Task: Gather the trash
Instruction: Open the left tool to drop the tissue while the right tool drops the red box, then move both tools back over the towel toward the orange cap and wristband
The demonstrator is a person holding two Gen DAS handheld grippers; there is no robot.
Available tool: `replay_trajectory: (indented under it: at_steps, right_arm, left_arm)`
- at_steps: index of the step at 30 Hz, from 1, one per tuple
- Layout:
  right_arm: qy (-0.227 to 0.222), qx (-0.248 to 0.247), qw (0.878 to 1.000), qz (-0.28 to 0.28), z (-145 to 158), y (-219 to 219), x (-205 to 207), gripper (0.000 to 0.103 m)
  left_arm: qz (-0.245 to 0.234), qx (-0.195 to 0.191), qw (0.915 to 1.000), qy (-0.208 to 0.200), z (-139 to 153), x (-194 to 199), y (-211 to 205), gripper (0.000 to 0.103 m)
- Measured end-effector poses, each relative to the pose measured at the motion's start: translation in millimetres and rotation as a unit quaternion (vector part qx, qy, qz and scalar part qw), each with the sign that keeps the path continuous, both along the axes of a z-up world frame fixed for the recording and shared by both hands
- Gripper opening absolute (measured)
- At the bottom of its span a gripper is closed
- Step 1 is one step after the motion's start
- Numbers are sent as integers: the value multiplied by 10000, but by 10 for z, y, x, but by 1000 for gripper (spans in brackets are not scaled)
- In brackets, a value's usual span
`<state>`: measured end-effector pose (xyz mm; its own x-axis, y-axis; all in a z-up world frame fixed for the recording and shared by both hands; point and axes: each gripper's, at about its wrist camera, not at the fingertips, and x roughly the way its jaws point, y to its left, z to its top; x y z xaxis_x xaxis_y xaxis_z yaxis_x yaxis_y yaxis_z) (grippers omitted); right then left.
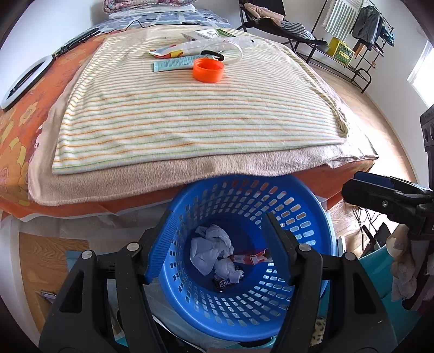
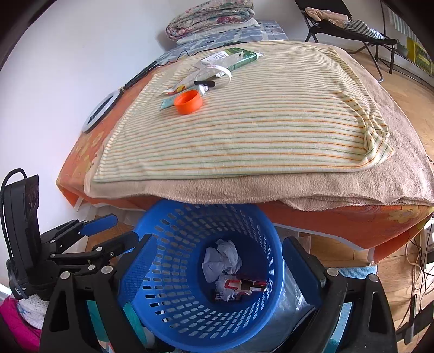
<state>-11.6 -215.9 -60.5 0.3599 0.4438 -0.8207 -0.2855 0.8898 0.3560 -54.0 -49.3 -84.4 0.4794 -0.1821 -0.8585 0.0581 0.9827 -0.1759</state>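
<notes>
A blue perforated basket (image 1: 312, 217) (image 2: 173, 233) stands on the floor by the bed's near edge. Inside lie crumpled white paper (image 1: 208, 249) (image 2: 221, 258) and a red-and-white wrapper (image 1: 251, 257) (image 2: 245, 285). My left gripper (image 1: 217, 244) is open and empty above the basket mouth. My right gripper (image 2: 219, 260) is open and empty above it too, and shows at the right of the left wrist view (image 1: 379, 190). On the striped towel (image 1: 190, 114) (image 2: 244, 130) lie an orange cap (image 1: 208, 70) (image 2: 188, 101), a light-blue tube (image 1: 173, 64), a white strip and a green-and-white carton (image 2: 233, 58).
A tan blanket (image 1: 162, 176) and orange flowered sheet (image 1: 16, 141) cover the bed. A ring light (image 1: 27, 78) and cable lie at its left. A folding chair (image 1: 284, 24) and clothes rack (image 1: 360, 32) stand at the back right on wood floor.
</notes>
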Motion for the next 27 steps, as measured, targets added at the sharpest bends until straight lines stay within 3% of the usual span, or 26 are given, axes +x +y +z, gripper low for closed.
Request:
replay_trajectory:
  at_steps: [8, 15, 18, 22, 27]
  right_arm:
    - [-275, 350, 9988, -186, 367, -121, 453, 94]
    - [-752, 283, 9968, 58, 624, -60, 894, 94]
    - [-944, 103, 9952, 223, 656, 31, 1111, 91]
    - [-1185, -293, 9905, 640, 629, 232, 1419, 77]
    - [-1132, -500, 9857, 1143, 493, 452, 1749, 67]
  left_arm:
    - [-66, 48, 9998, -183, 233, 384, -27, 67]
    - [-81, 141, 9993, -330, 345, 779, -27, 67]
    - [-36, 148, 9993, -340, 333, 949, -7, 67]
    - [-2, 54, 9995, -297, 280, 1155, 9, 67]
    - [14, 9, 9997, -250, 203, 1401, -18, 67]
